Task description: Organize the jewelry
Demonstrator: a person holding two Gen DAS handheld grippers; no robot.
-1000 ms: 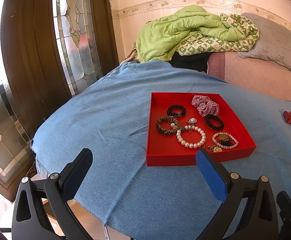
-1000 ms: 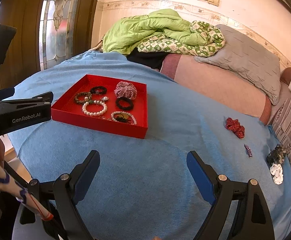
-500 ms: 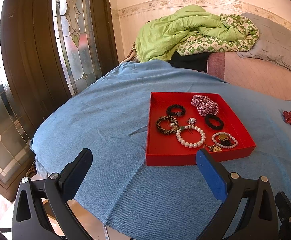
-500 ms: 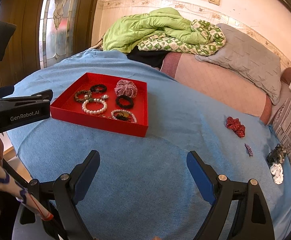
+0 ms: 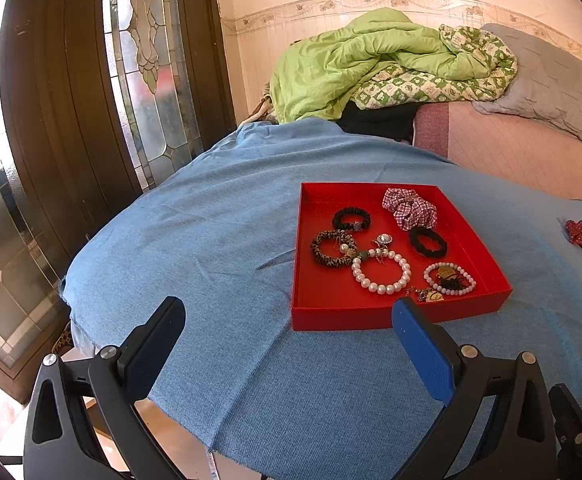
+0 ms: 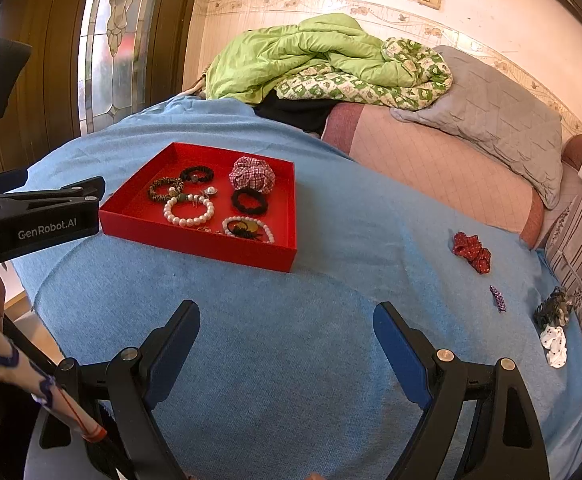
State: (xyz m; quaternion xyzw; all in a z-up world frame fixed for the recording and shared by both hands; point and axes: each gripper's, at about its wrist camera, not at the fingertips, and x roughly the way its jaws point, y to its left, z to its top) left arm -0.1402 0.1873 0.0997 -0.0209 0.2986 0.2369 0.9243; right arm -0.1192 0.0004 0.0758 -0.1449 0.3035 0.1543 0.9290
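Note:
A red tray (image 5: 319,314) (image 6: 195,242) sits on the blue cloth. It holds a pearl bracelet (image 5: 381,274), a leopard band (image 5: 331,248), black hair ties (image 5: 427,242), a plaid scrunchie (image 5: 410,208) and a small bead bracelet (image 5: 449,278). Loose on the cloth to the right lie a red scrunchie (image 6: 471,251), a small purple clip (image 6: 498,298), a dark claw clip (image 6: 553,307) and a white scrunchie (image 6: 554,346). My left gripper (image 5: 287,320) is open and empty in front of the tray. My right gripper (image 6: 287,322) is open and empty above bare cloth.
The blue cloth (image 6: 291,340) covers a rounded table whose edge drops off at the left and front. A wooden door with stained glass (image 5: 147,80) stands left. Behind are a pink bed (image 6: 431,160), a green quilt (image 6: 311,60) and a grey pillow (image 6: 499,120).
Both views shift very slightly; the tray sits a little nearer in the right wrist view. Both grippers stay open and empty.

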